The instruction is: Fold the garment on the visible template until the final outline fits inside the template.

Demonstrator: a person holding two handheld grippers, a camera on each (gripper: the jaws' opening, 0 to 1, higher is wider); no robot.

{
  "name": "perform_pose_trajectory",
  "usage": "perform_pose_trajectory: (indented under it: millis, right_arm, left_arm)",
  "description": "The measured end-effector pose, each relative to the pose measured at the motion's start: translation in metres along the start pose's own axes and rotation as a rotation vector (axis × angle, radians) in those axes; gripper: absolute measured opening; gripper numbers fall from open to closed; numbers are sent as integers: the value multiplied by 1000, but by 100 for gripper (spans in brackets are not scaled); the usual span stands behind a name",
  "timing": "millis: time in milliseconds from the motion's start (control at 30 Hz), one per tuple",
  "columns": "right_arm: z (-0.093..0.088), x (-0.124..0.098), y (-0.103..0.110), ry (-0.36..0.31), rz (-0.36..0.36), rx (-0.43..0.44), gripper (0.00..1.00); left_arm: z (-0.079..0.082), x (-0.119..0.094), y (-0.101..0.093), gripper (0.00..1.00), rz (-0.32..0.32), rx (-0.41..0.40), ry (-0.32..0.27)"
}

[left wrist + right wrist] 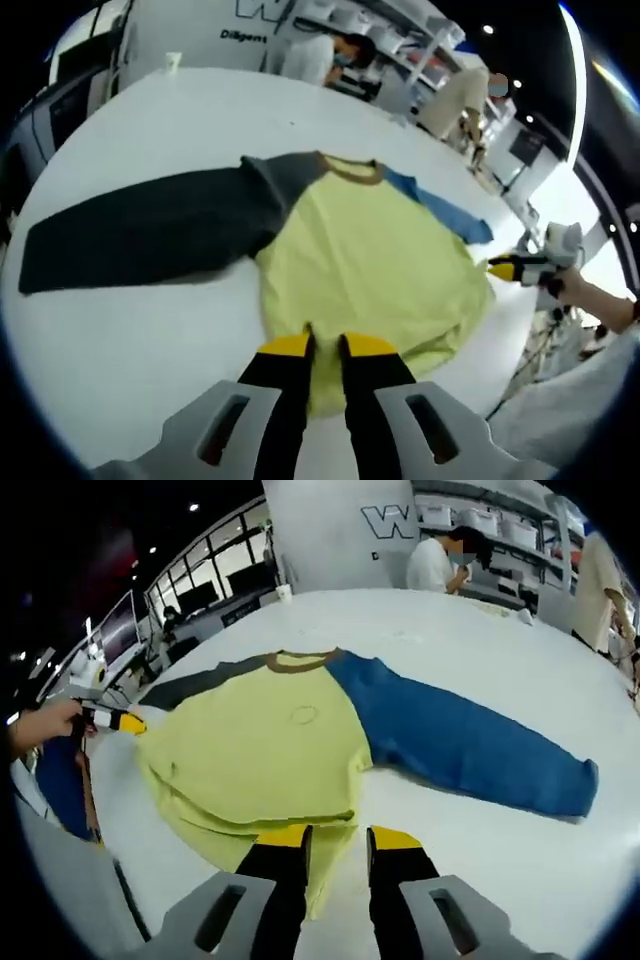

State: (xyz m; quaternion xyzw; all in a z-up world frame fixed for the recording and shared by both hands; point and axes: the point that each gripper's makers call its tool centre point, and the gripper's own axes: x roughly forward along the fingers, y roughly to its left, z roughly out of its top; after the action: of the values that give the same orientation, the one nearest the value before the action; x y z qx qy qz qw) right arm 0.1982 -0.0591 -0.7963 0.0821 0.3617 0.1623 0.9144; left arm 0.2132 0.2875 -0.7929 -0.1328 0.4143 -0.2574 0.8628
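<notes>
Left gripper view
Shirt (360, 260): lay flat on the white tabletop (130, 330), yellow body, dark sleeve (150, 235) spread out, blue sleeve (440, 210) at the far side.
Left gripper (326, 348): jaws narrow, nipping the hem.
Right gripper (505, 268): at the shirt's far edge.

Right gripper view
Shirt (260, 750): on the tabletop (480, 660), blue sleeve (470, 745) stretched out.
Right gripper (338, 836): jaws narrow, hem edge (320, 865) between them; grip uncertain.
Left gripper (125, 722): at the shirt's edge.
</notes>
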Motion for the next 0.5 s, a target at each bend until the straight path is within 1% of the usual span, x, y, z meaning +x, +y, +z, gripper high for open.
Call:
perform_pose_trajectory:
  millis: [33,67,100,133,200,233,300,333,367,467,500]
  right_arm:
    - [12,4,1,-11,3,-15,23]
    - [18,6,0,-21,3,-8,23]
    - [30,13,1,-43,9,-16,24]
    - [36,17,-1,-44,9,-18,25]
    - [47,23,-5,-47,8,-21,23]
    - [50,27,-6,-47,8,-20,20]
    - [57,35,-7,-43,10,-18,2]
    - [61,38,-7,-40,12,-21,0]
    - [66,46,-8,-35,13,-42,0]
    - [67,59,-11,-17,13,-39,0]
    - [69,63,-14,-10,13,-31,0]
  left_arm:
    - [14,6,3,8,8,4,-14]
    - [17,7,3,7,11,5,-20]
    - [29,11,6,6,16,12,-39]
    - [37,15,1,5,15,19,-49]
    - [44,22,7,4,28,28,-46]
    - [48,31,14,3,54,45,-28]
    - [52,35,19,2,74,18,-20]
    - [54,33,17,2,76,7,-24]
    - [59,37,25,1,99,-18,-36]
    - [58,41,31,1,109,-23,-30]
    - [57,44,37,1,118,-39,-29]
